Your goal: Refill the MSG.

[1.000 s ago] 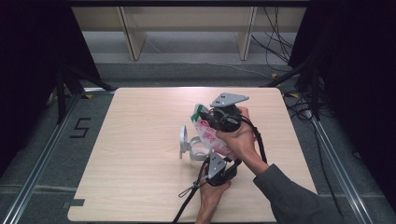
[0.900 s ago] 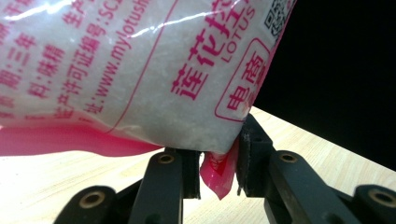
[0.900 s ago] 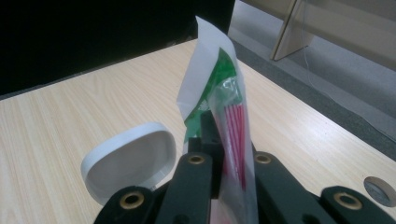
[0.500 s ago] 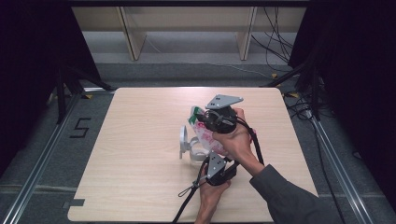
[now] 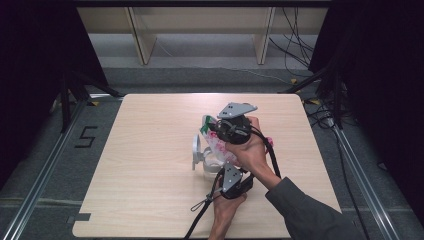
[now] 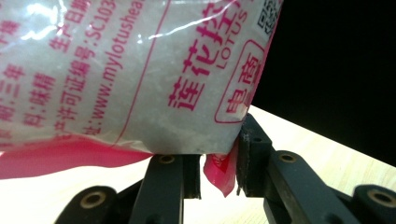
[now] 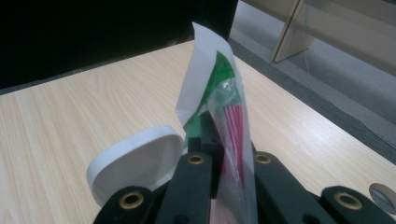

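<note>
Jaws, right gripper (image 7: 229, 140): clamped on the bag's (image 7: 219, 100) upper edge.
Jaws, left gripper (image 6: 219, 163): pinching the pink lower corner (bag held above counter (image 5: 150, 150)).
Lid (image 7: 135, 165): white, open, just beside.

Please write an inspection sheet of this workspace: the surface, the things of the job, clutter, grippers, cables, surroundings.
Surface: pale wooden table, mostly bare.
Job's things: clear bag with pink print and white grains, held up over a white container with open lid.
Clutter: nothing seen.
Grippers: left gripper pinches the bag's pink lower edge; right gripper is shut on the bag's upper end.
Cables: black cable trails from the left gripper; more lie on the floor at the far right.
Surroundings: dark curtains, pale shelf frame behind.
</note>
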`<move>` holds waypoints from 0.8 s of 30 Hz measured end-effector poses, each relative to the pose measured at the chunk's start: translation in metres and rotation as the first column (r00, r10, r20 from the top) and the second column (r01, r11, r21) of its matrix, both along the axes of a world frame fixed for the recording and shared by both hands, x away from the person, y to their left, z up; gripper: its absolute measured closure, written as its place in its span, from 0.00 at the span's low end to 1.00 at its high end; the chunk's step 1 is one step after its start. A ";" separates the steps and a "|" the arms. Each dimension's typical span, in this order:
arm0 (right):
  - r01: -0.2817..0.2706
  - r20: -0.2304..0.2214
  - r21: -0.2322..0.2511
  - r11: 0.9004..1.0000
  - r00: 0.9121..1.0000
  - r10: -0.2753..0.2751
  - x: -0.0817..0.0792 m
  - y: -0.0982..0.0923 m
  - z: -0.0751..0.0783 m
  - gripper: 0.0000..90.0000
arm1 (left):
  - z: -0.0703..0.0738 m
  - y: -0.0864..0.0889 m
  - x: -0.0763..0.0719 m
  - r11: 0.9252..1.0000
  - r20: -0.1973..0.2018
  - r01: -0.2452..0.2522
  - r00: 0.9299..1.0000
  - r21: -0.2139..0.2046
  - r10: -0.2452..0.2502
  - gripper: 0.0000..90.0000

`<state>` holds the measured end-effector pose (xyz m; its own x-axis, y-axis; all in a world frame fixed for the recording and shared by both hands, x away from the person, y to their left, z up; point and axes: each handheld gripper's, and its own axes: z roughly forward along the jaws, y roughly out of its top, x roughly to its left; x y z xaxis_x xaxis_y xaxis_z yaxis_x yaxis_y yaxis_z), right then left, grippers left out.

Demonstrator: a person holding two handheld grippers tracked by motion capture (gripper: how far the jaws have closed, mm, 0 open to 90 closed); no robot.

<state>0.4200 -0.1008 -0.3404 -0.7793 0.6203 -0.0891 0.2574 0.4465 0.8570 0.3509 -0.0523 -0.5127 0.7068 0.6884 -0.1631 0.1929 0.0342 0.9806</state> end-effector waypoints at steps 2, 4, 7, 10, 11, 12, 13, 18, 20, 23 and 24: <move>0.001 0.018 -0.007 1.000 1.000 0.000 0.001 0.001 0.000 1.00 | 0.000 -0.001 0.000 1.000 0.003 0.005 1.000 -0.008 -0.005 0.82; 0.011 0.009 -0.003 1.000 1.000 -0.011 0.000 0.002 -0.001 1.00 | 0.000 -0.001 0.001 1.000 0.000 0.008 1.000 -0.015 -0.008 0.82; 0.007 -0.018 -0.002 1.000 1.000 -0.007 -0.002 0.003 -0.001 1.00 | 0.000 -0.001 0.001 1.000 0.004 0.011 1.000 -0.016 -0.011 0.82; 0.002 -0.011 -0.009 1.000 1.000 -0.002 -0.001 0.003 0.000 1.00 | 0.000 -0.001 0.001 1.000 0.000 0.013 1.000 -0.020 -0.013 0.82; 0.003 -0.012 -0.009 1.000 1.000 -0.003 -0.001 0.003 -0.001 1.00 | 0.000 -0.001 0.001 1.000 0.000 0.013 1.000 -0.021 -0.013 0.82; 0.004 -0.012 -0.011 1.000 1.000 -0.004 -0.001 0.004 -0.001 1.00 | 0.001 -0.001 0.000 1.000 -0.004 0.002 1.000 -0.013 -0.002 0.82; 0.002 -0.014 -0.015 1.000 1.000 -0.002 -0.001 0.004 0.000 1.00 | 0.001 -0.002 0.001 1.000 0.000 0.002 1.000 -0.019 -0.002 0.82; -0.007 0.014 -0.028 1.000 1.000 0.008 0.000 0.004 0.001 1.00 | 0.004 -0.005 0.003 1.000 0.006 0.013 1.000 -0.024 -0.013 0.82; -0.002 -0.007 -0.023 1.000 1.000 0.002 -0.001 0.005 0.001 1.00 | 0.004 -0.005 0.002 1.000 0.007 0.010 1.000 -0.022 -0.010 0.82; -0.007 0.018 -0.036 0.999 1.000 0.007 0.000 0.004 0.001 1.00 | 0.004 -0.006 0.002 1.000 0.005 0.014 1.000 -0.024 -0.014 0.82; -0.008 0.010 -0.034 0.999 1.000 0.009 0.000 0.003 0.001 1.00 | 0.004 -0.006 0.001 1.000 0.006 0.015 1.000 -0.023 -0.014 0.82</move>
